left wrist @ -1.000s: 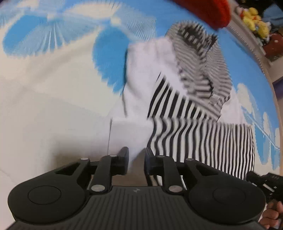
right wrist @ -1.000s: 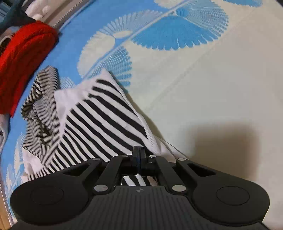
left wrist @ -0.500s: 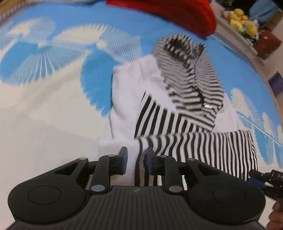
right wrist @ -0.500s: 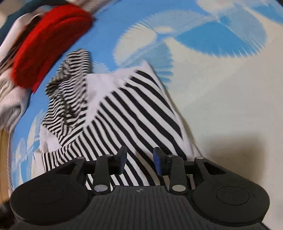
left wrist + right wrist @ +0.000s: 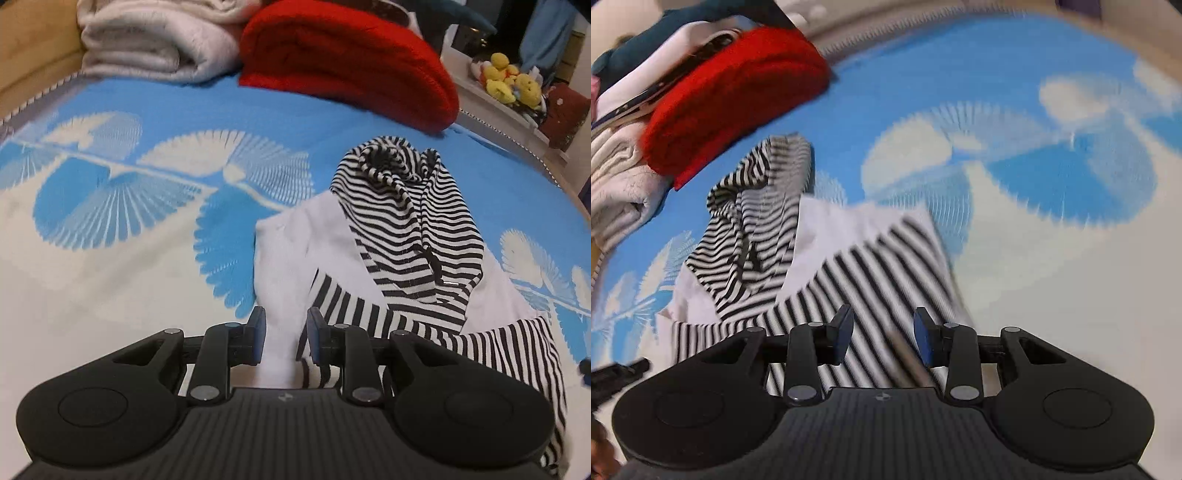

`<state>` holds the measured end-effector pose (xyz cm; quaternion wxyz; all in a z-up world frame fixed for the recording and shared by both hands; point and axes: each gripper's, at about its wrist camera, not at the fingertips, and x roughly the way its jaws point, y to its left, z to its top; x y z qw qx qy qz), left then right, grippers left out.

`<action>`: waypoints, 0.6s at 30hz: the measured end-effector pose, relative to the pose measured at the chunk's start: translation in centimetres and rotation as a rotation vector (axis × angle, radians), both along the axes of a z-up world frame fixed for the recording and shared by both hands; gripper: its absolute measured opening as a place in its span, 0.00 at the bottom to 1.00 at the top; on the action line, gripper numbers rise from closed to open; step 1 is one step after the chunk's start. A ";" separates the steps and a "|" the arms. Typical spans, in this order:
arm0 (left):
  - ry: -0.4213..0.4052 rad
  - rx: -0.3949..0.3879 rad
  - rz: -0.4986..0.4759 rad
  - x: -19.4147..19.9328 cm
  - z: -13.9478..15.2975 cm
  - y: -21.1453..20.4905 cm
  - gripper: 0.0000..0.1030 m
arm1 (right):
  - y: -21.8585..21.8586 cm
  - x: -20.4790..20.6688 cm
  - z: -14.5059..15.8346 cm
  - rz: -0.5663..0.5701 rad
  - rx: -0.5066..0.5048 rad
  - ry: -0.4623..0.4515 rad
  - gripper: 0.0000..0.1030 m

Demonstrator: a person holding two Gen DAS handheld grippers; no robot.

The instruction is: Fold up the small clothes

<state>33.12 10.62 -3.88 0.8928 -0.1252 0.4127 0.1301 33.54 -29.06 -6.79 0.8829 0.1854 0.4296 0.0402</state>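
A small black-and-white striped hooded garment [image 5: 413,236] with white panels lies partly folded on the blue and cream patterned bedspread [image 5: 122,206]. It also shows in the right wrist view [image 5: 864,280], blurred. My left gripper [image 5: 283,338] is open just above the garment's near white edge, holding nothing. My right gripper [image 5: 882,334] is open over the striped folded part, holding nothing.
A folded red knit [image 5: 351,59] and a cream blanket [image 5: 155,40] lie at the far edge of the bed. Yellow plush toys [image 5: 509,81] sit on a shelf at the far right. The red knit [image 5: 738,96] shows at upper left in the right wrist view.
My right gripper opened and let go of the striped garment, then drew back. My left gripper lifted and pulled back, jaws a little wider. The garment's lower part now lies folded over.
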 end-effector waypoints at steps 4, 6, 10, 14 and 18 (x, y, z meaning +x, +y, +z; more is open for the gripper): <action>-0.006 -0.025 -0.003 0.3 0.1 0.1 0.32 | -0.6 -0.1 0.8 0.006 -0.067 -0.041 0.37; -0.007 -0.035 0.002 0.1 0.1 0.1 0.32 | -0.9 -0.1 1.2 0.002 -0.089 -0.045 0.37; 0.004 -0.029 -0.007 0.0 0.1 -0.3 0.32 | -1.6 -0.4 1.8 -0.012 -0.144 -0.049 0.37; 0.004 -0.037 -0.017 -0.3 0.3 -0.8 0.32 | -2.4 -1.0 2.1 -0.026 -0.175 -0.047 0.37; 0.031 0.008 -0.022 -0.4 0.0 -1.5 0.32 | -2.9 -1.7 2.4 -0.014 -0.187 -0.050 0.37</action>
